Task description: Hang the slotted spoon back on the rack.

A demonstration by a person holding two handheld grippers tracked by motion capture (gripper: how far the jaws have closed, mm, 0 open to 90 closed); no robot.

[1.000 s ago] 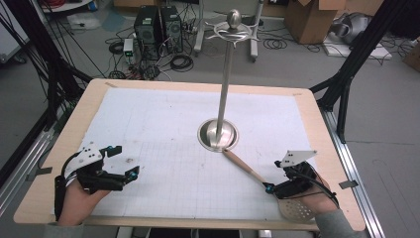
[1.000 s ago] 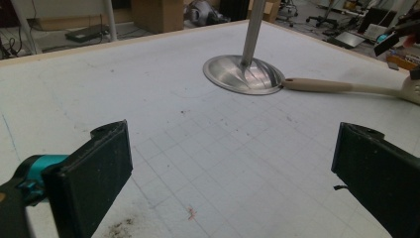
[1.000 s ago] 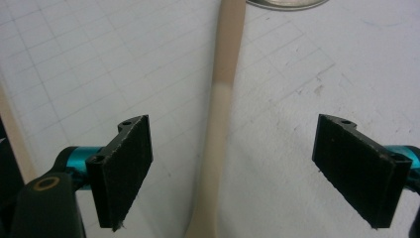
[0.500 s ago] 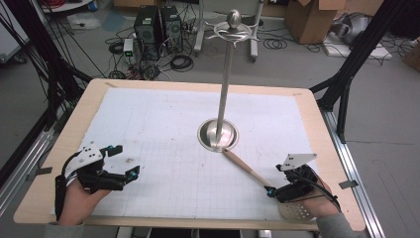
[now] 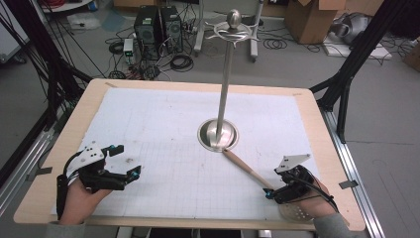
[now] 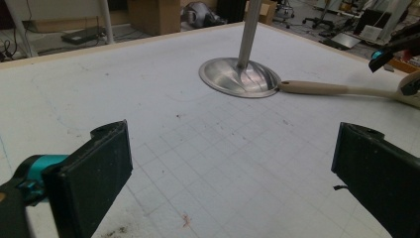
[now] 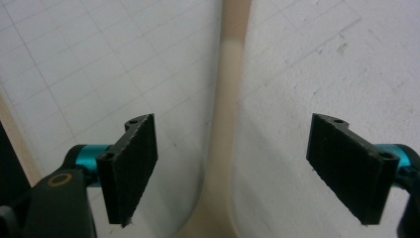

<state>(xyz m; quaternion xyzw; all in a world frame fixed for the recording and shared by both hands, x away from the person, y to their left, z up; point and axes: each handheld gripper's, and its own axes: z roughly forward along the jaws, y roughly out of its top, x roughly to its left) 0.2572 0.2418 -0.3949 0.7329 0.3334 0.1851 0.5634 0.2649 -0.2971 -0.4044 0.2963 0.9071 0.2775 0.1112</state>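
Right gripper (image 5: 271,191) — fingers spread, astride the beige wooden-handled slotted spatula (image 5: 247,170) lying flat on the white gridded bench (image 5: 163,129). Left gripper (image 5: 125,161) — fingers spread, well apart from the spatula. Beyond, the handle tip touches the round steel stand base (image 5: 218,135).

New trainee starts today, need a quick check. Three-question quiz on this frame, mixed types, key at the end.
1. True or false: the right claw is shut on the spatula handle.
2. Multiple choice: the tip of the spatula handle lies at A) the table's far edge, B) the rim of the stand's round metal base, C) the left claw.
3. Fill in: the left claw's jaws are ____, with bare gridded mat between them.

Key: 1 false, the jaws stand open on either side of the handle; 2 B; 3 open.
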